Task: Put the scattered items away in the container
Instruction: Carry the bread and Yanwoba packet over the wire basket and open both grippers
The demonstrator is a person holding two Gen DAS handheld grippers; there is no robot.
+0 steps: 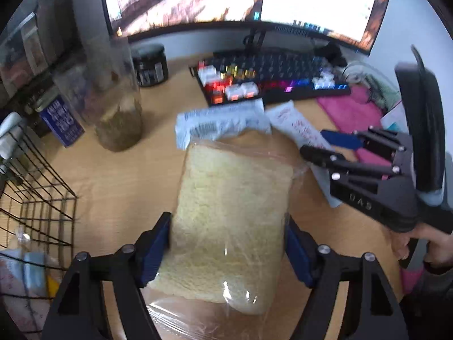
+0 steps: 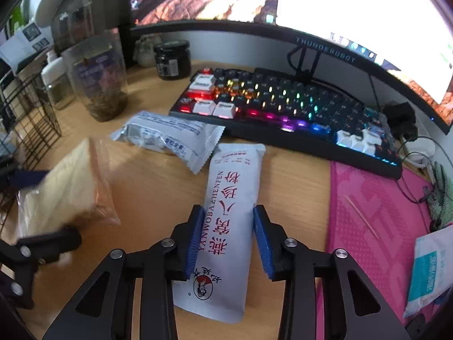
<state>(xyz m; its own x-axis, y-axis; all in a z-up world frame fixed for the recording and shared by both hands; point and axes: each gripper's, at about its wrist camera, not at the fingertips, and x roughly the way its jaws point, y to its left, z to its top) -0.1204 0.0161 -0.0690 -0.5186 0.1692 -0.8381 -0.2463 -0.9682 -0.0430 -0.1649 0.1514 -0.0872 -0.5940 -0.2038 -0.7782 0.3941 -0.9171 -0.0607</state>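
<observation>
on a cluttered wooden surface (image 2: 153, 181) in front of a lit keyboard (image 2: 283, 107), my left tongs (image 1: 226, 252) are clamped across a clear-wrapped slice of bread (image 1: 229, 215), one blue pad pressed on each long edge, the slice running away from me along the line of the fingers. in the right wrist view that slice shows tilted, off the wood. the wire basket (image 1: 42, 198), the container as i read it, stands just to the left of those tongs, with packets already lying inside it; my left hand is plainly the nearer one to it.

my right tongs (image 2: 229, 243) straddle a long white sachet with red lettering (image 2: 229, 215). its long axis runs straight ahead from me toward the keyboard, in line with the fingers, so the pads sit across its narrow width. the left pad seems to touch its edge, the right pad stands a sliver clear, so i call them apart, not yet gripping. a silver packet (image 2: 167, 136) lies just beyond, crosswise, still loose on the wood. by my judgement the bread goes leftward over the basket rim first.
</observation>
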